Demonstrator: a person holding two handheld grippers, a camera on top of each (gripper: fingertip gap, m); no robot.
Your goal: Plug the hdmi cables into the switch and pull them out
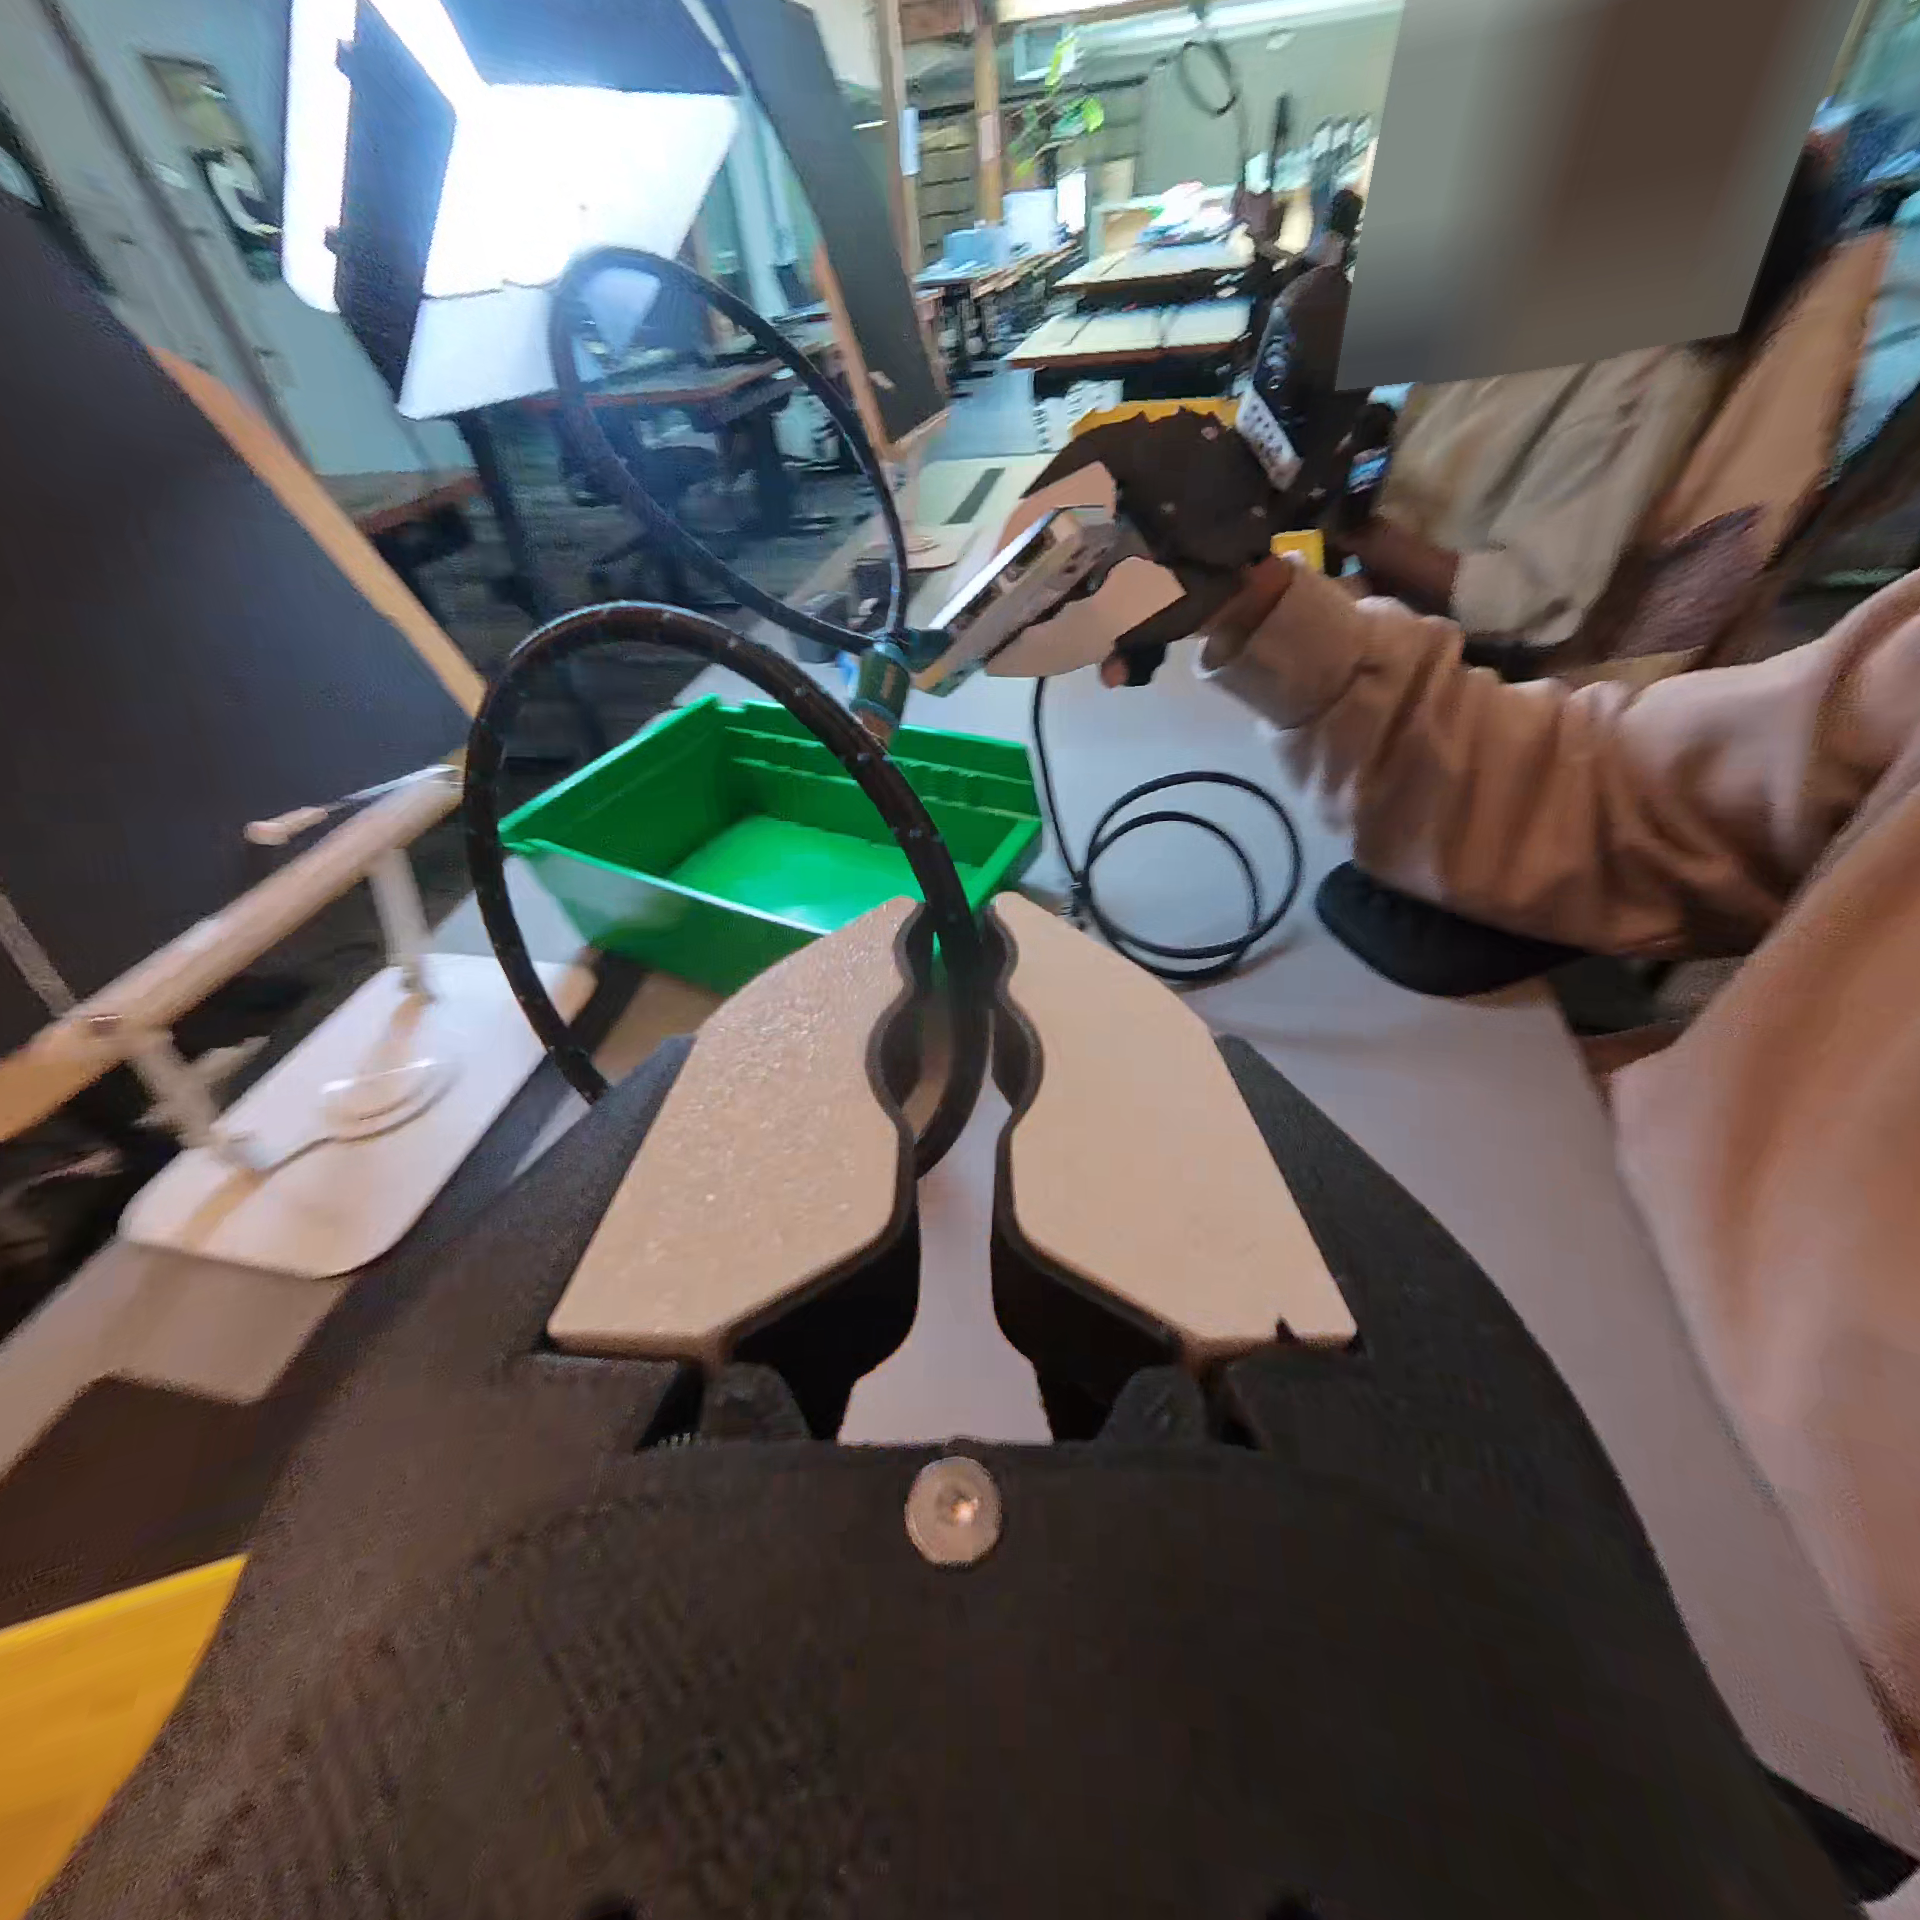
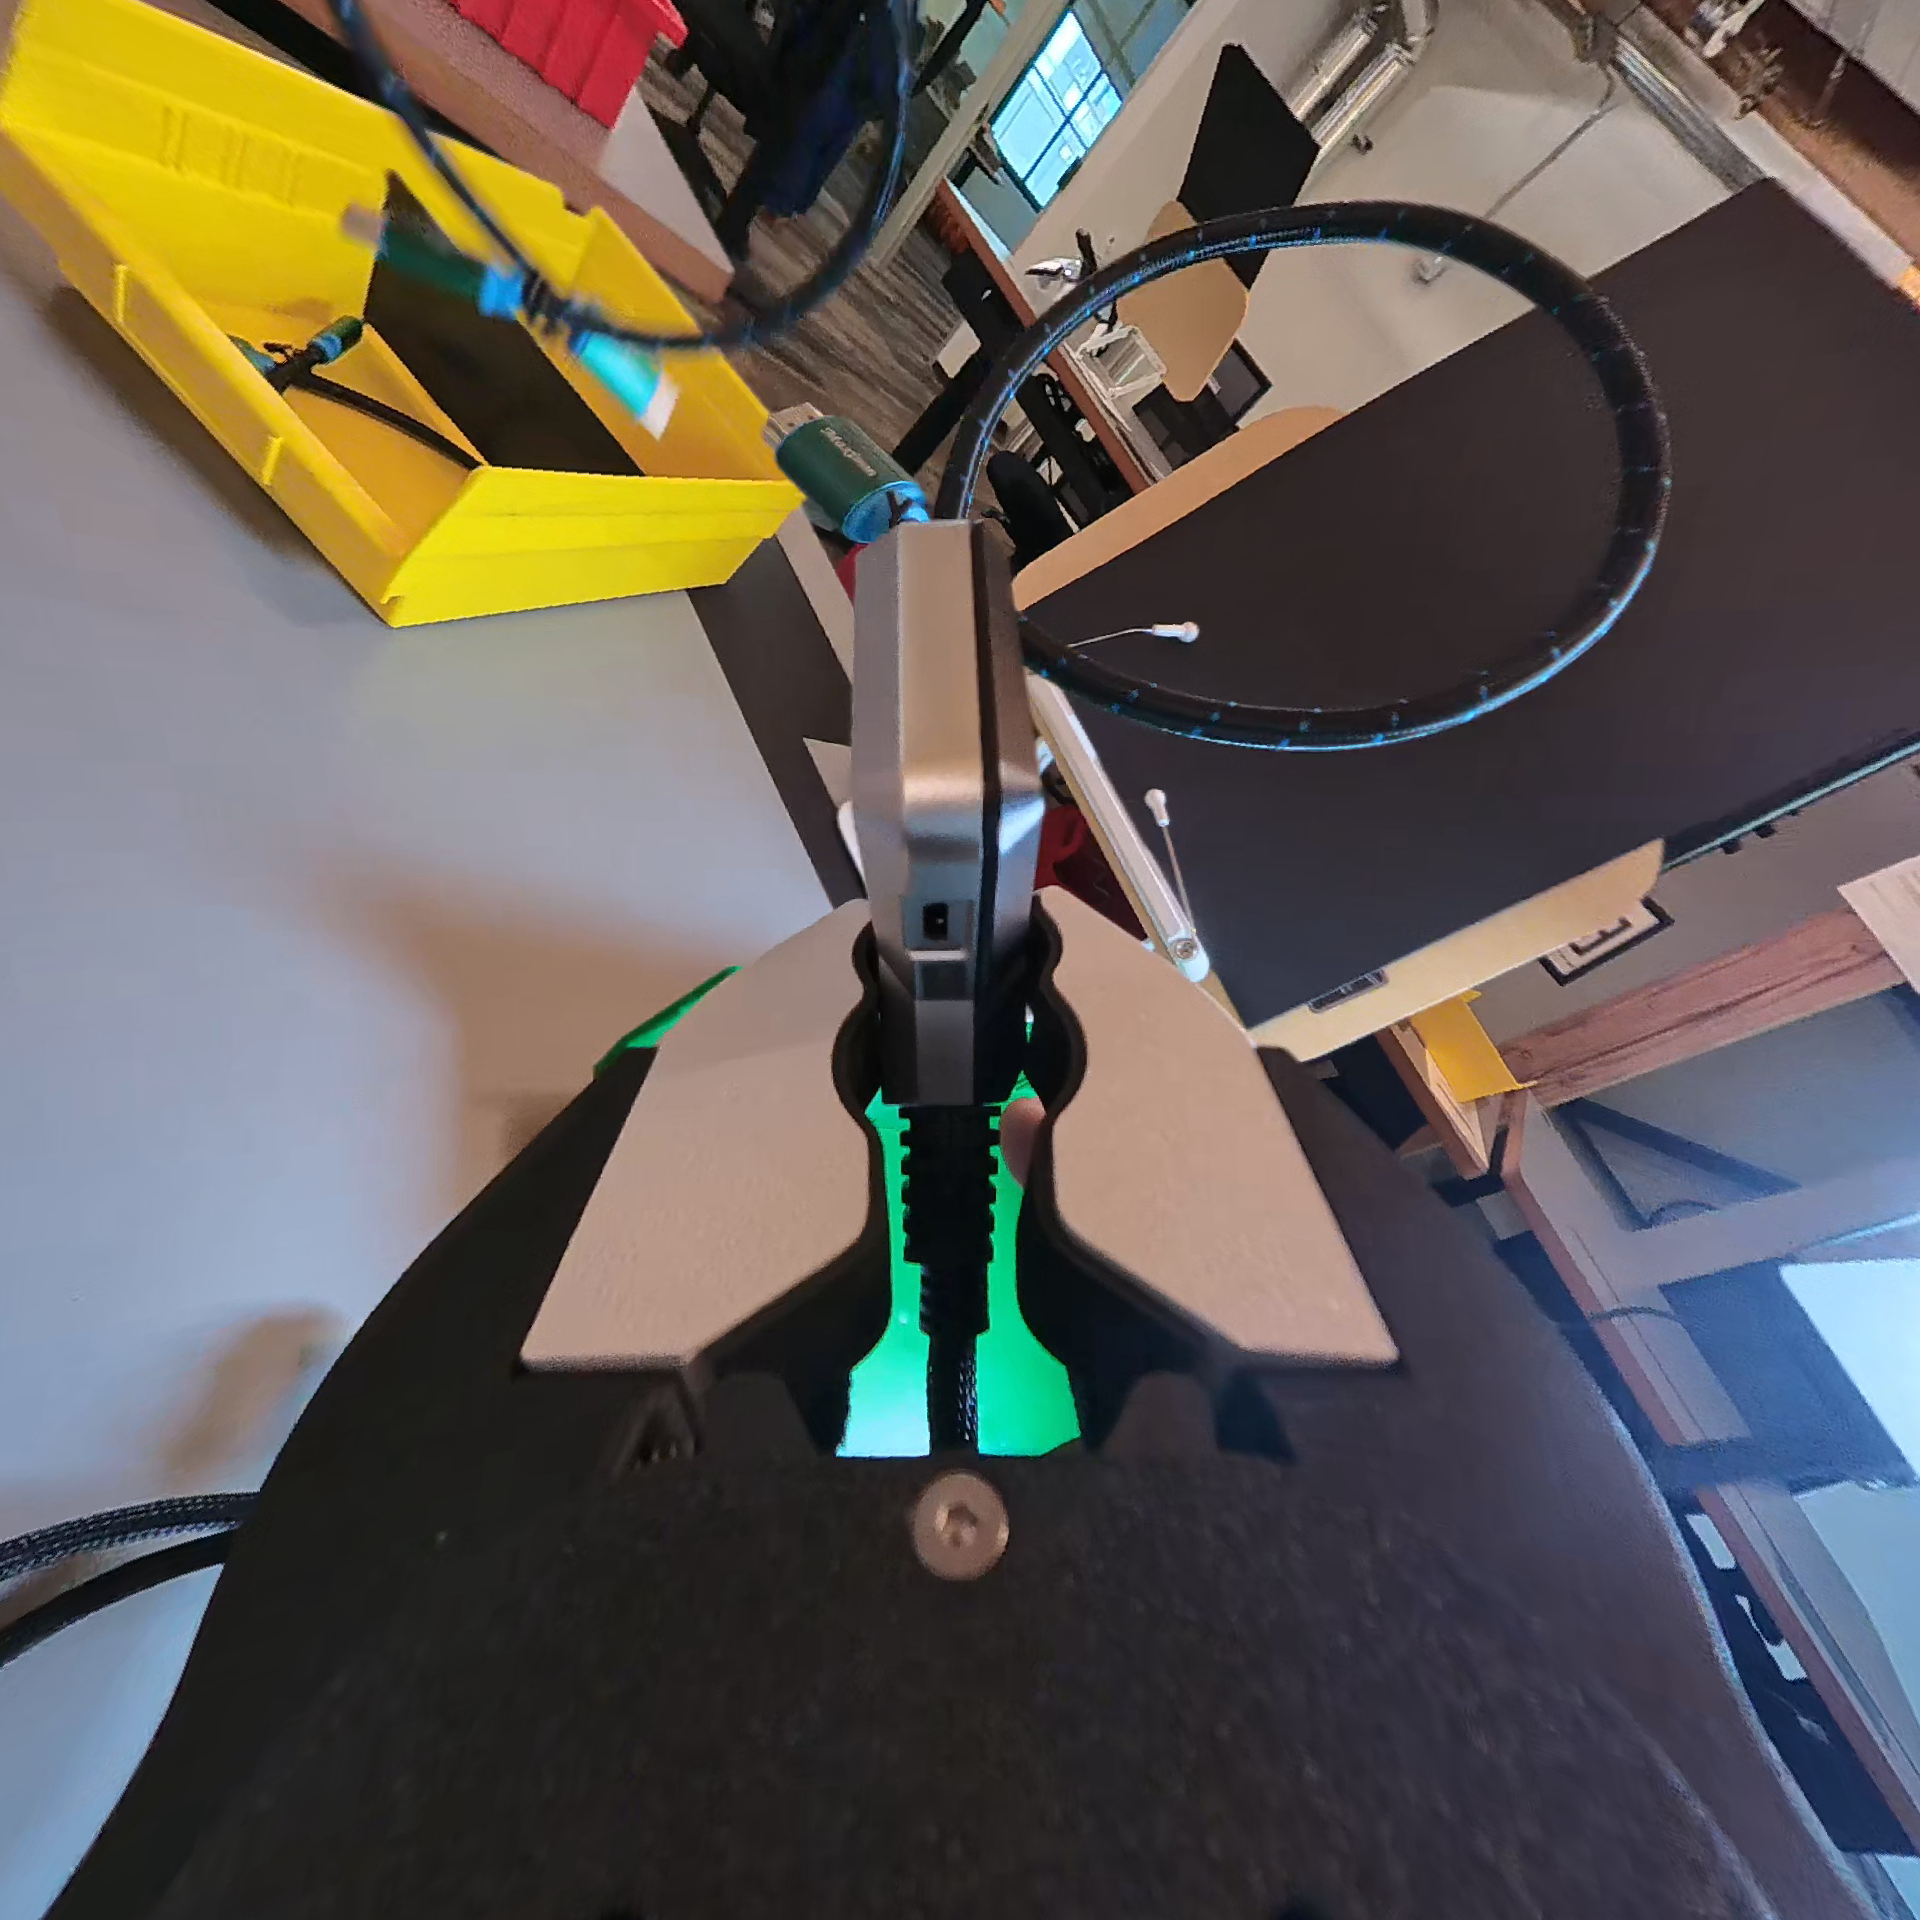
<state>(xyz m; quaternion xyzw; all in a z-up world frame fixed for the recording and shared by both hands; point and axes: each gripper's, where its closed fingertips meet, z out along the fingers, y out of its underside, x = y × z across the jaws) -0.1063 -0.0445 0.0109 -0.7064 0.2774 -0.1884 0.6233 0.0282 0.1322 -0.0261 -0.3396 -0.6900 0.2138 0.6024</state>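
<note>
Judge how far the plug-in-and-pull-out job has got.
Looks done: the teal plug by the switch's far end shows its metal tip, apparently out. In hand: right gripper clamps the switch, left gripper pinches the braided cable. Left: either plugging it in or binning it; unclear.

A green bin (image 1: 769, 842) is set on the table (image 1: 1195, 727), a coiled cable (image 1: 1184, 873) lying to its right.

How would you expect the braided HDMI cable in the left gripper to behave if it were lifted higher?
The braided HDMI cable, pinched in the left gripper, holds wide standing loops rather than sagging, so it is probably springy. One green plug sits at the switch, held by the right gripper, so lifting would likely tug it.
</note>
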